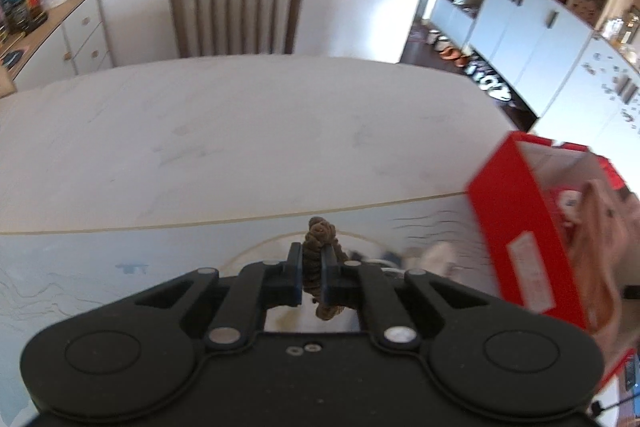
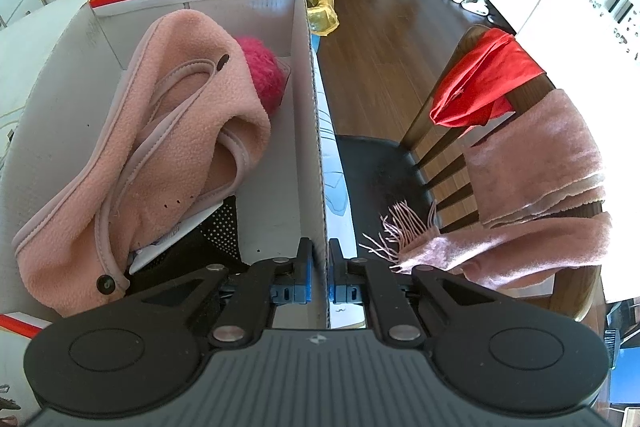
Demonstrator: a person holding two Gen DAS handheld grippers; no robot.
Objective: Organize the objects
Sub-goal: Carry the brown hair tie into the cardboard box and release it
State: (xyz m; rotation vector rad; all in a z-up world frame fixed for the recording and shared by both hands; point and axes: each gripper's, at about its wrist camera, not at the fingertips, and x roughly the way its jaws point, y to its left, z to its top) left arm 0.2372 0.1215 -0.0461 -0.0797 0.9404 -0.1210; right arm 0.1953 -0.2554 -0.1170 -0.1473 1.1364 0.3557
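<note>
Left gripper (image 1: 311,269) pinching a brown braided cord (image 1: 320,259), left of the red box (image 1: 516,227); right gripper (image 2: 319,267) clamping the box's white wall. No readable writing.

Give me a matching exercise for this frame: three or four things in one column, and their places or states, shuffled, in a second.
Things:
1. brown braided hair tie
2. pink fleece garment
3. pink fringed scarf
4. white cardboard wall of the red shoebox

Places:
A. draped over a wooden chair's back
B. lying inside the box
C. pinched by the right gripper
D. clamped in the left gripper

Pairs: 1-D, 2-B, 3-A, 4-C
</note>
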